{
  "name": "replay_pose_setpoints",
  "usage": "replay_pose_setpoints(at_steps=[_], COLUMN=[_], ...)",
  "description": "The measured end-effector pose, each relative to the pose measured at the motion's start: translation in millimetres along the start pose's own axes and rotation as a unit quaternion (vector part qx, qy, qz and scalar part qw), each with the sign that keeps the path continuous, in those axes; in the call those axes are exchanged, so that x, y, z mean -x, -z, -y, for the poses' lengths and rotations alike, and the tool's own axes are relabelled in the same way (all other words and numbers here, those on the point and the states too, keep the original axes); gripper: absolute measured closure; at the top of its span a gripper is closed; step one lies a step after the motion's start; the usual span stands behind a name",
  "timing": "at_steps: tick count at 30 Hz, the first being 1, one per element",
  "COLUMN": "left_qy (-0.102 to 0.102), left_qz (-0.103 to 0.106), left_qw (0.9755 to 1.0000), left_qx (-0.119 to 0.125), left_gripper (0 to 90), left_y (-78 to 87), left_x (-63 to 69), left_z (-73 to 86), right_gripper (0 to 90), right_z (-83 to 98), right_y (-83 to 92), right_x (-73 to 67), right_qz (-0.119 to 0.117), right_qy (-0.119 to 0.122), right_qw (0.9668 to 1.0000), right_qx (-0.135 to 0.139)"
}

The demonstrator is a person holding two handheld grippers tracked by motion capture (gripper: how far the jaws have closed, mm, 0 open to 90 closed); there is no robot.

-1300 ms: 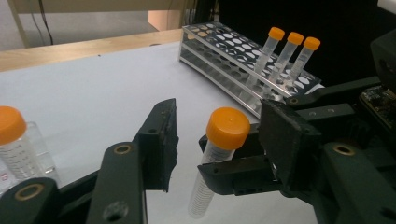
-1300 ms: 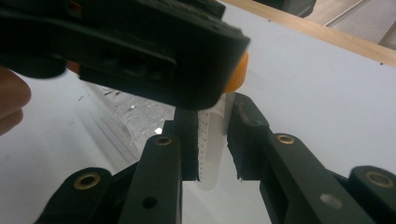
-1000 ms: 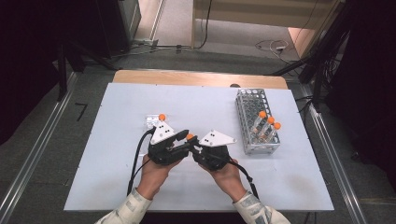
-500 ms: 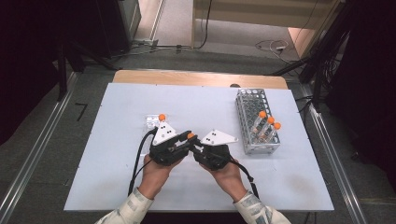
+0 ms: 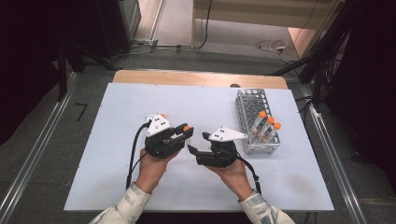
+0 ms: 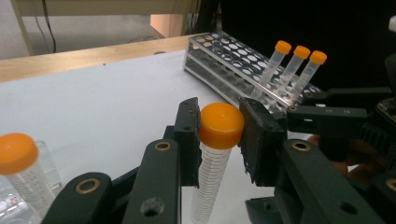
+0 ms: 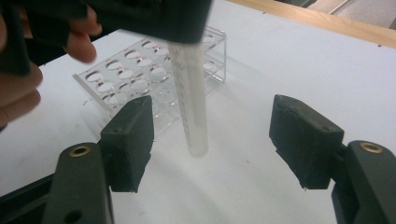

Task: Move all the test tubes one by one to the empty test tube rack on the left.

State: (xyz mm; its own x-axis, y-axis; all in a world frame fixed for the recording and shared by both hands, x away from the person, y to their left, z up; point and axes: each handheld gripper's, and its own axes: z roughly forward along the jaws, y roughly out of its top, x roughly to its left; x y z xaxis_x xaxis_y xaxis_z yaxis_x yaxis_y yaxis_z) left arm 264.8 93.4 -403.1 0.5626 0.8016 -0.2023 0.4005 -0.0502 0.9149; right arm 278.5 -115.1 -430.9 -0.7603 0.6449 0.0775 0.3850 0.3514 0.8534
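Tube handoff in progress, mid-table, a little toward the near edge. Left gripper [image 6: 219, 135] is clamped on the orange-capped centrifuge tube [image 6: 212, 172] right at the cap [image 5: 187, 128], pads pressing on both sides of it, tube hanging upright below. Right gripper [image 7: 212, 140] faces it with jaws wide; they have just been opening, and the tube's lower body [image 7: 191, 107] sits between the pads without touching either.

Handling, as I judge it: thin clear plastic, looks empty, so light and stiff. Smooth wall will be slippery, and the conical tip gives no flat to grip. Cap is the safest hold: ribbed, wider than the body, acts as a stop. If the right side takes over, grab the straight section just under the cap, not the taper. Squeeze moderately; the wall could flex or crack.

Metal wire rack [image 5: 256, 121] stands near the right edge with three more capped tubes [image 5: 266, 125] leaning in it. Clear plastic rack [image 7: 140, 79] lies toward the left, another capped tube [image 6: 21, 163] at it.

Writing: graduation lines run down the tube, digits too small to read. Faint red marks on the clear rack, illegible. No brand visible.
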Motion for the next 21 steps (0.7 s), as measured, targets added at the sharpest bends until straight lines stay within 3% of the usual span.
replay_pose_setpoints(at_steps=[9, 21], left_qy=[0.012, 0.025], left_qz=[-0.021, -0.059], left_qw=[0.9996, 0.9973], left_qx=[0.016, 0.037], left_gripper=[69.4, 69.4], left_y=[8.7, 23.9], left_x=[-16.1, -37.4], left_z=[-10.6, -19.0], right_gripper=[26.3, 25.9], right_z=[1.7, 2.4], right_y=[6.0, 4.9], right_x=[7.1, 10.5], right_qz=[0.010, 0.014], right_qy=[-0.009, -0.014], right_qw=[0.9999, 0.9998], right_qx=[-0.002, -0.005])
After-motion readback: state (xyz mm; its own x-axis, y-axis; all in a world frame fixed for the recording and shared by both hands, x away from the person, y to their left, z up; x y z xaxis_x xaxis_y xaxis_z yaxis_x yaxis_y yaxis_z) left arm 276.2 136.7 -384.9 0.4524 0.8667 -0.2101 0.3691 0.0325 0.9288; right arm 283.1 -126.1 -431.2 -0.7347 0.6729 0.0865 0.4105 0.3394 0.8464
